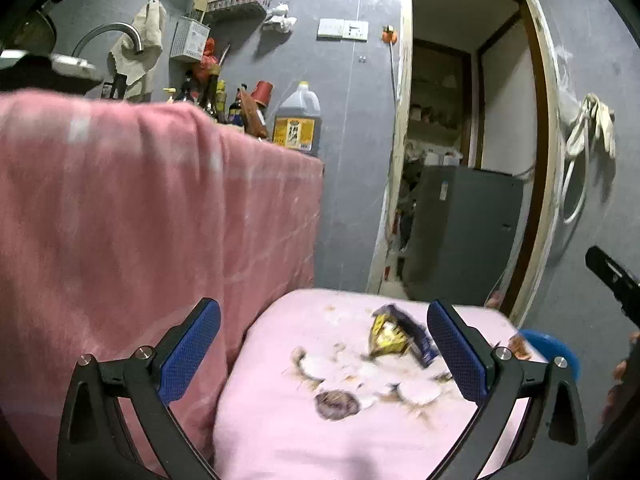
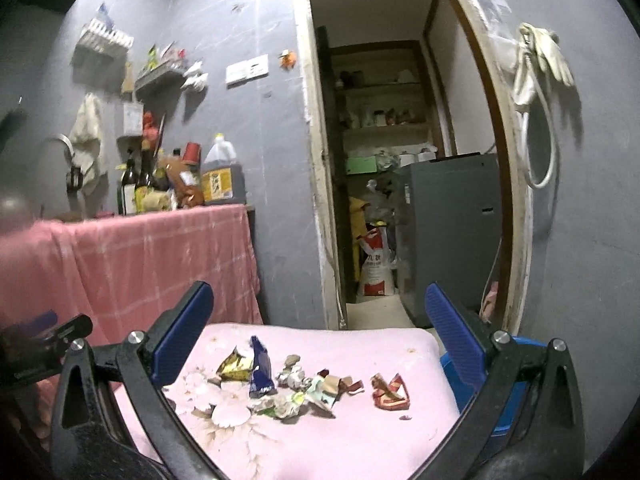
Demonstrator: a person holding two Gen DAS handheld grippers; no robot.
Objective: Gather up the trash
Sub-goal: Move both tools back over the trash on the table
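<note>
a: tool positions?
b: left tool point(image 1: 324, 344) and right tool point(image 2: 320, 332) both spread wide, empty, level above the pink worktop point(image 2: 360, 432).
a: trash?
b: wrappers point(image 2: 262, 368) and crumpled paper point(image 2: 292, 376) lie mid-worktop; gold wrapper point(image 1: 386, 334) between left fingers, untouched.
a: room?
b: grey walls, open doorway point(image 2: 384, 160) behind.

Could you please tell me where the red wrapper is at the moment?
In the right wrist view, the red wrapper lies on the pink cloth, at the right end of the litter, just right of the crumpled scraps.
</note>
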